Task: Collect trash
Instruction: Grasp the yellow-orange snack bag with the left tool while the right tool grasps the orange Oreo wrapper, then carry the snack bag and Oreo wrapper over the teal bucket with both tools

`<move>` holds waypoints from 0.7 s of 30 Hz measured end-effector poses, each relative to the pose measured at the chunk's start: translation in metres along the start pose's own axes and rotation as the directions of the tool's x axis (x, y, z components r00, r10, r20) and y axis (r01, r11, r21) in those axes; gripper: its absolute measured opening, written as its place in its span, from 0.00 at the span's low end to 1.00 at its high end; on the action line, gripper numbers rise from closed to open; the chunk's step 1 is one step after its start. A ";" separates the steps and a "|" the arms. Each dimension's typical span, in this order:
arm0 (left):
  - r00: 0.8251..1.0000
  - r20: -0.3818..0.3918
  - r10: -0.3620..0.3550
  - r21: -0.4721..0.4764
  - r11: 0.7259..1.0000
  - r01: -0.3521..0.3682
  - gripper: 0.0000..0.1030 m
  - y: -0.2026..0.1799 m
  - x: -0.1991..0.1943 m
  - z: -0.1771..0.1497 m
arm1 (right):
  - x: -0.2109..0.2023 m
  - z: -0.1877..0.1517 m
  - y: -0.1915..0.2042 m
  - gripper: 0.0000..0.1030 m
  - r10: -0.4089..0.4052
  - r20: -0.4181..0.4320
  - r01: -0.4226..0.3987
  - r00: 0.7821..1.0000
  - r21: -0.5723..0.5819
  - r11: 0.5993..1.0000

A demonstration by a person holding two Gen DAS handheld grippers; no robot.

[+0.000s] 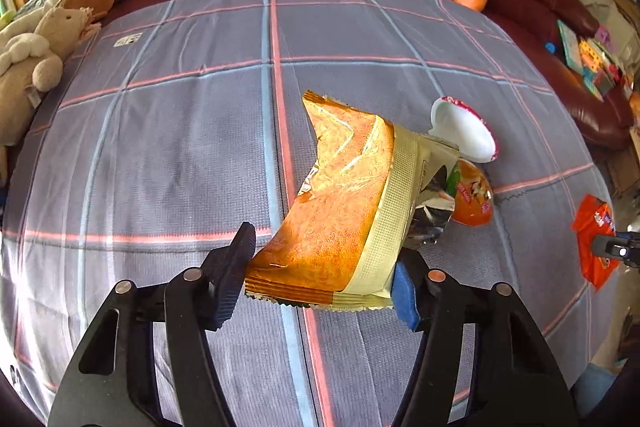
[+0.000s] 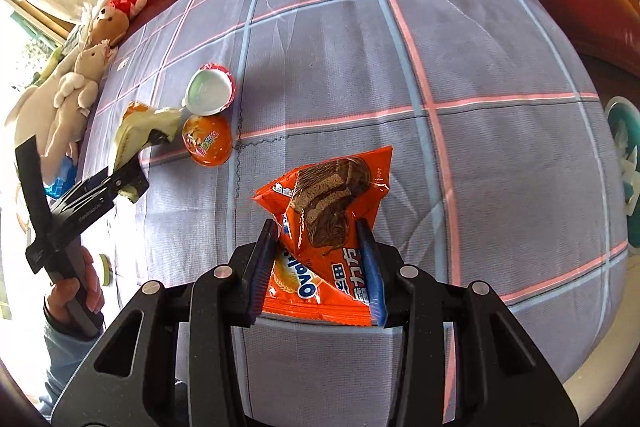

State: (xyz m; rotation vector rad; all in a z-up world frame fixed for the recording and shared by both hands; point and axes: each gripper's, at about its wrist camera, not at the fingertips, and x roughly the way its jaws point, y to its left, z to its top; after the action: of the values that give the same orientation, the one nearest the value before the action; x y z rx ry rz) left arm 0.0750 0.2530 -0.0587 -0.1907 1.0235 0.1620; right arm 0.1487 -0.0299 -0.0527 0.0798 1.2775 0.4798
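Covering the bed, a plaid bedspread lay beneath both grippers. Left gripper pinched a golden snack wrapper, long axis running away from its fingers. Right gripper pinched an orange cake wrapper. Beyond the left gripper sat an empty white cup and orange jelly cup, nearer it than the right.

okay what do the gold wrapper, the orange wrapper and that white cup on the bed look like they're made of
Gold wrapper: glossy plastic film, likely foil-lined; it creases sharply and shows a silvery inside at the torn end.
Orange wrapper: shiny printed plastic film, with glare and crinkles.
White cup: looks like thin moulded plastic, smooth and matte inside; it could be coated paper.
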 end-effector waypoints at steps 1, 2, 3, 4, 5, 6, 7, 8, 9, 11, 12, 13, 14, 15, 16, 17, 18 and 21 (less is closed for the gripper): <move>1.000 0.011 0.002 -0.006 1.000 -0.002 0.61 -0.001 -0.006 -0.001 | -0.002 0.000 -0.003 0.37 0.002 0.004 -0.002 1.000 0.001 1.000; 1.000 0.018 0.000 -0.011 1.000 0.001 0.61 -0.002 -0.011 -0.001 | -0.005 0.000 -0.006 0.37 0.004 0.009 -0.004 1.000 0.003 1.000; 1.000 0.025 -0.004 -0.014 1.000 0.004 0.61 -0.004 -0.016 -0.001 | -0.008 0.000 -0.009 0.37 0.007 0.015 -0.007 1.000 0.006 1.000; 0.999 0.034 -0.007 -0.014 1.000 0.008 0.61 -0.007 -0.022 0.000 | -0.011 -0.001 -0.012 0.37 0.010 0.022 -0.010 1.000 0.010 1.000; 0.999 0.041 -0.010 -0.012 1.000 0.010 0.61 -0.011 -0.026 0.000 | -0.013 -0.001 -0.015 0.37 0.012 0.027 -0.012 1.000 0.013 1.000; 0.999 0.049 -0.013 -0.007 1.000 0.013 0.61 -0.015 -0.030 0.001 | -0.017 -0.001 -0.019 0.37 0.014 0.035 -0.014 0.999 0.018 1.000; 0.998 0.056 -0.017 0.001 1.000 0.017 0.61 -0.020 -0.035 0.003 | -0.019 -0.002 -0.023 0.37 0.015 0.041 -0.016 0.999 0.023 1.000; 0.998 0.062 -0.023 0.011 1.000 0.023 0.61 -0.027 -0.039 0.004 | -0.023 -0.002 -0.028 0.37 0.016 0.050 -0.017 0.999 0.030 0.999; 0.997 0.066 -0.031 0.020 0.999 0.030 0.61 -0.034 -0.042 0.006 | -0.027 -0.003 -0.033 0.37 0.015 0.057 -0.017 0.998 0.037 0.999; 0.996 0.071 -0.048 0.038 0.998 0.046 0.61 -0.048 -0.045 0.009 | -0.034 -0.004 -0.043 0.37 0.012 0.071 -0.016 0.997 0.052 0.999; 0.996 0.072 -0.057 0.047 0.997 0.054 0.61 -0.056 -0.046 0.011 | -0.039 -0.005 -0.049 0.37 0.009 0.079 -0.013 0.997 0.061 0.998; 0.995 0.073 -0.066 0.057 0.996 0.062 0.61 -0.065 -0.046 0.012 | -0.041 -0.006 -0.053 0.37 0.006 0.084 -0.012 0.996 0.068 0.998; 0.994 0.073 -0.075 0.070 0.995 0.070 0.61 -0.075 -0.046 0.013 | -0.045 -0.006 -0.060 0.37 0.003 0.091 -0.010 0.996 0.077 0.997; 0.994 0.073 -0.084 0.081 0.994 0.078 0.61 -0.084 -0.046 0.014 | -0.051 -0.008 -0.068 0.37 -0.001 0.101 -0.008 0.995 0.089 0.996; 0.993 0.073 -0.091 0.089 0.992 0.084 0.61 -0.092 -0.045 0.014 | -0.056 -0.008 -0.076 0.37 -0.005 0.110 -0.006 0.994 0.099 0.995; 0.992 0.070 -0.104 0.100 0.990 0.097 0.61 -0.103 -0.044 0.015 | -0.061 -0.009 -0.084 0.37 -0.009 0.120 -0.004 0.993 0.111 0.994; 0.991 0.068 -0.113 0.111 0.988 0.105 0.61 -0.112 -0.043 0.016 | -0.065 -0.009 -0.091 0.37 -0.012 0.128 -0.004 0.992 0.122 0.993; 0.988 0.057 -0.142 0.160 0.978 0.131 0.61 -0.148 -0.040 0.018 | -0.077 -0.012 -0.116 0.37 -0.019 0.153 -0.005 0.988 0.159 0.987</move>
State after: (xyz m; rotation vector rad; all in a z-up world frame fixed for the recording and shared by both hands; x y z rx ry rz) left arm 0.1025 0.1111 -0.0036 -0.1116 0.9468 -0.0362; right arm 0.1565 -0.1668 -0.0238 0.2421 1.1617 0.3579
